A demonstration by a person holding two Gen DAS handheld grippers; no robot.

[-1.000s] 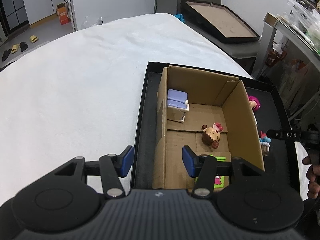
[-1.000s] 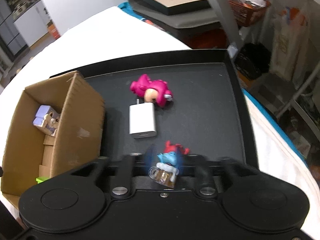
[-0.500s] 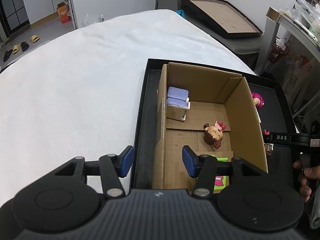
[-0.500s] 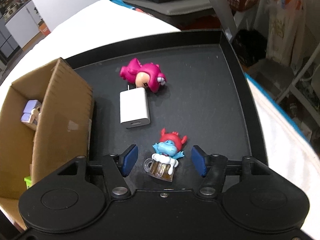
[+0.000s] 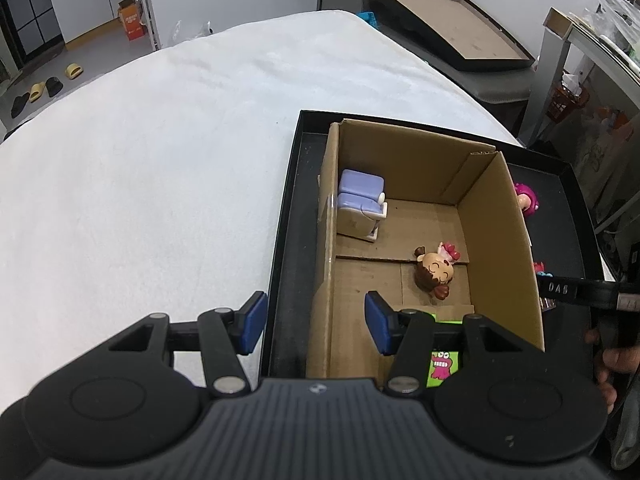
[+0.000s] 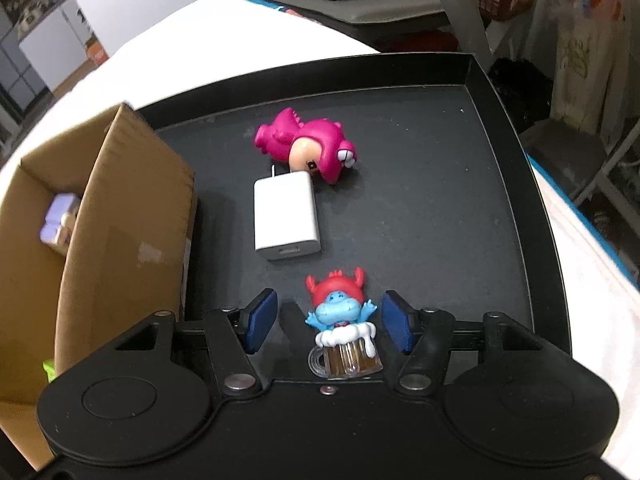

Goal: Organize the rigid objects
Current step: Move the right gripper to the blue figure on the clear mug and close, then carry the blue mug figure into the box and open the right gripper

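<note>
Cardboard is the material of the box (image 5: 496,216), which stands in the left part of the black tray (image 6: 512,128). The left gripper (image 5: 314,322) hovers with its jaws half apart around the near left wall of the box, pressing on nothing. Inside the box lie a purple toy (image 5: 360,196), a brown-haired doll (image 5: 434,274) and a green card (image 5: 444,364). To the right, on the bare tray floor, are a white charger (image 6: 286,216) and a pink figure (image 6: 308,144) touching it. Nearest is the blue figure in a beer mug (image 6: 344,332), between the pads of the right gripper (image 6: 328,326). These jaws have just been opening and stand clear on both sides. The figure is small and uneven (the arms stick out), so a pad could meet an arm first, and the toy may twist, tip over or slide on the tray.
</note>
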